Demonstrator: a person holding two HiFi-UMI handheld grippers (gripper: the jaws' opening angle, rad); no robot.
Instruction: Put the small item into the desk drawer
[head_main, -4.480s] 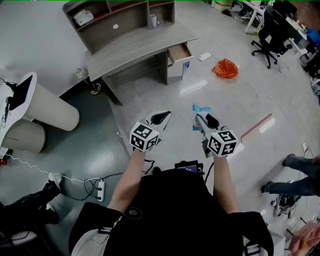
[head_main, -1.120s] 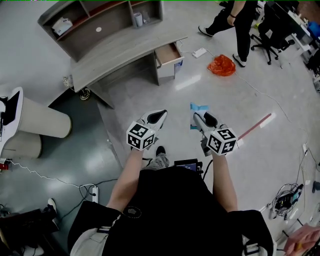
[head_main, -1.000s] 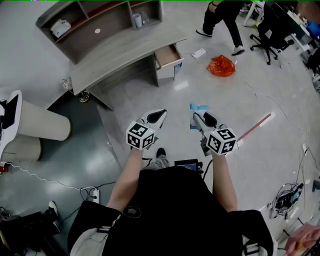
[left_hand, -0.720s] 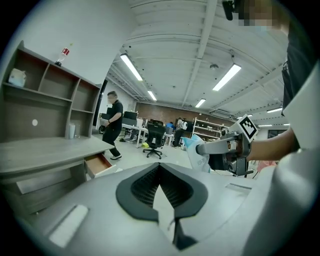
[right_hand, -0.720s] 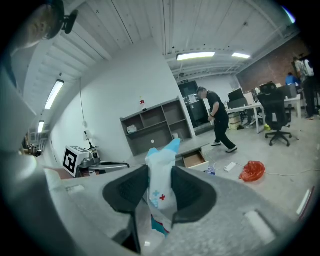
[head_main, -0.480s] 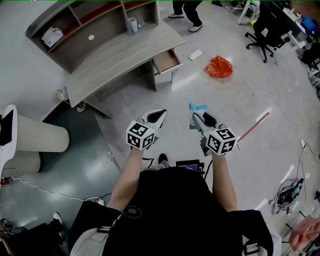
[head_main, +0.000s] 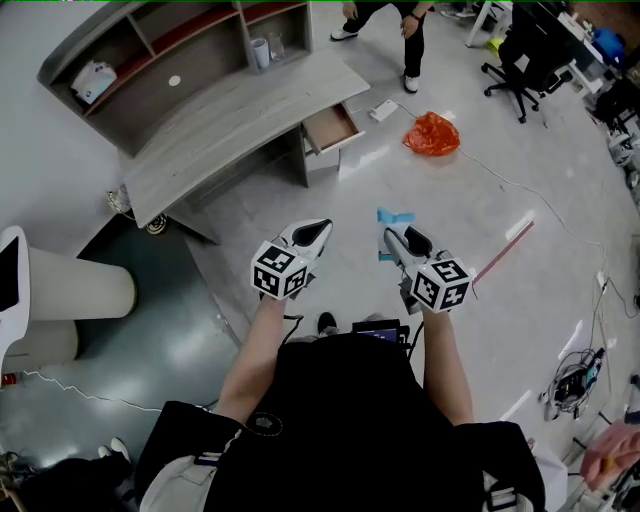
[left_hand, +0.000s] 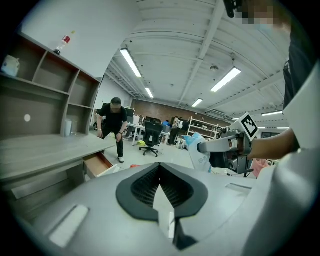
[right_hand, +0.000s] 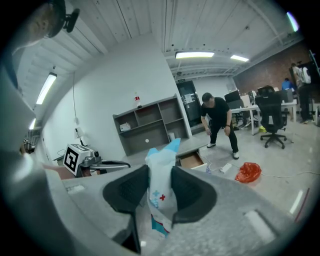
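- The grey desk (head_main: 240, 110) stands well ahead of the person holding the grippers, with open floor (head_main: 300, 190) between them. A shelf unit (head_main: 170, 55) runs along the desk's back edge.
- A bystander (right_hand: 220, 122) in dark clothes bends forward on the floor beyond the desk's drawer end. An orange bag (head_main: 432, 135) lies on the floor near that end.
- The drawer (head_main: 333, 126) at that end of the desk is already pulled open. Its wooden inside shows and looks empty from here, so the opening step seems done.
- The right gripper (head_main: 392, 233) is held out in front of the person's body. Its jaws are clamped on the small packet (right_hand: 161, 170).
- The left gripper (left_hand: 160, 181) is held level beside it, a little apart. Its jaws are pressed together with nothing between them.
- The small packet is blue and white, soft-looking, with small cross marks printed on it. It stands upright between the right jaws, its top poking above them, well apart from the drawer.
- By this reading the pick-up is finished and the carry is under way. What is left is to reach the desk, lower the packet into the drawer and let go. Closing the drawer may follow, though the task does not name it.
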